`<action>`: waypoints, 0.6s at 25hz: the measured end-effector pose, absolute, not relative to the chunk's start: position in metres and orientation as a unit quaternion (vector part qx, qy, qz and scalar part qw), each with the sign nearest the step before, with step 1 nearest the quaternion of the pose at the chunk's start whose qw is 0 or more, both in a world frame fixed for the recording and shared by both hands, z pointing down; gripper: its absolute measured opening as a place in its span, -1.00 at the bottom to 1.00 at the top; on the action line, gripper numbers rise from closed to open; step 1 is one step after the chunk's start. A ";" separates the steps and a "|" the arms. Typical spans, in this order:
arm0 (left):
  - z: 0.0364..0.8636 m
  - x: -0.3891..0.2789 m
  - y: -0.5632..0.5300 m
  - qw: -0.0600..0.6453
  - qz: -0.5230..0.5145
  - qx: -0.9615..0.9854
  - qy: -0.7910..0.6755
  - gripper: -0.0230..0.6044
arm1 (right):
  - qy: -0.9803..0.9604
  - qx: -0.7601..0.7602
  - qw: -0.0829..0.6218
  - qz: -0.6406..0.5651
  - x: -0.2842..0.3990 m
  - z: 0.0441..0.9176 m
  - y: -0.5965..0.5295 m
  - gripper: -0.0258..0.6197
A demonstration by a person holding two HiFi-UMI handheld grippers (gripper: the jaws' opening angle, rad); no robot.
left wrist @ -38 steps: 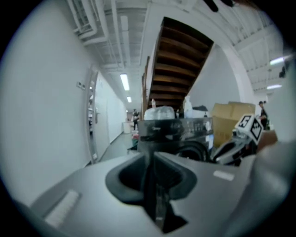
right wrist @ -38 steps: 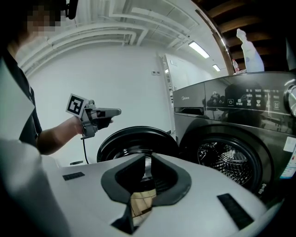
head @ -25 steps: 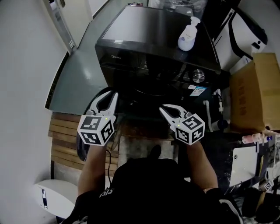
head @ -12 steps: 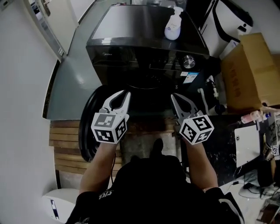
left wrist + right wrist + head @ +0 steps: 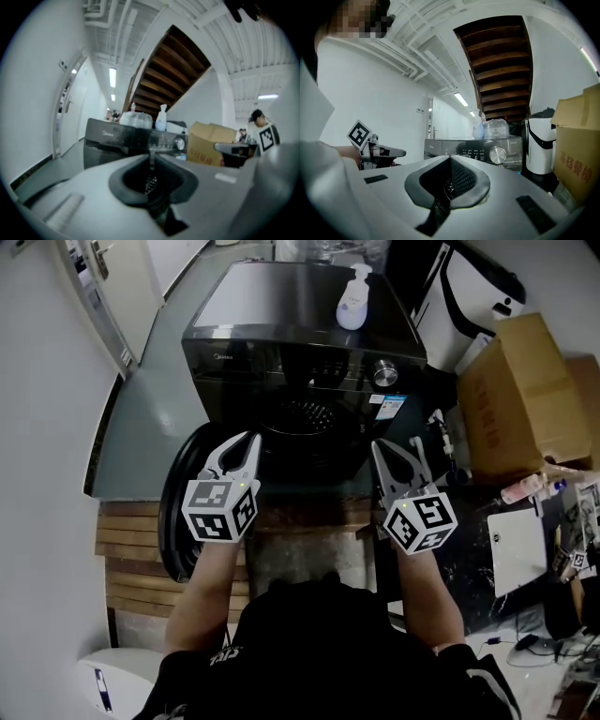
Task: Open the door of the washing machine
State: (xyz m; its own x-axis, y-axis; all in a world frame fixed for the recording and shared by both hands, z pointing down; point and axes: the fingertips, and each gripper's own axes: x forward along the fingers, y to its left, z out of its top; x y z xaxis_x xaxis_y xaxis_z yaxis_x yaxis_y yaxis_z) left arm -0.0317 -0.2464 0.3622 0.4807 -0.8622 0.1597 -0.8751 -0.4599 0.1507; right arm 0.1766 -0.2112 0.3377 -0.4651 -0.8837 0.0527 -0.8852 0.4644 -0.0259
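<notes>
The black washing machine (image 5: pixel 281 343) stands ahead with its round door (image 5: pixel 176 507) swung open to the left and the drum opening (image 5: pixel 305 418) bare. My left gripper (image 5: pixel 247 440) hovers in front of the opening's left side. Its jaws are closing, the tips almost touching, with nothing between them. My right gripper (image 5: pixel 393 448) hangs shut and empty before the machine's right lower front, under the dial (image 5: pixel 382 374). In the left gripper view the machine (image 5: pixel 117 138) rises beyond the jaws. In the right gripper view its panel (image 5: pixel 487 151) shows past the jaws.
A white pump bottle (image 5: pixel 352 298) stands on the machine's top. A cardboard box (image 5: pixel 511 390) and a white-and-black appliance (image 5: pixel 469 292) crowd the right side. A slatted wooden platform (image 5: pixel 131 563) lies under the door at the left. A white wall (image 5: pixel 47 427) runs along the left.
Both grippers have drawn back from the machine's front, the right one rising and levelling out. The door has stayed swung open at the left.
</notes>
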 end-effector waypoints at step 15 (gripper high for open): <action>0.348 0.001 -0.269 0.095 0.032 0.835 -0.540 -0.80 | -0.860 0.509 0.020 0.009 0.230 0.332 -0.226 -0.95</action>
State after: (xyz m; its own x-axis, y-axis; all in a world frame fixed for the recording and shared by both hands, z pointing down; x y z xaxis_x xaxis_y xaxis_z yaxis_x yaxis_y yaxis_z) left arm 0.0007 -0.2694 0.3480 0.4141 -0.8968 0.1559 -0.9088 -0.3979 0.1254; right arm 0.2301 -0.2256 0.3325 -0.4810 -0.8756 0.0436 -0.8764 0.4816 0.0051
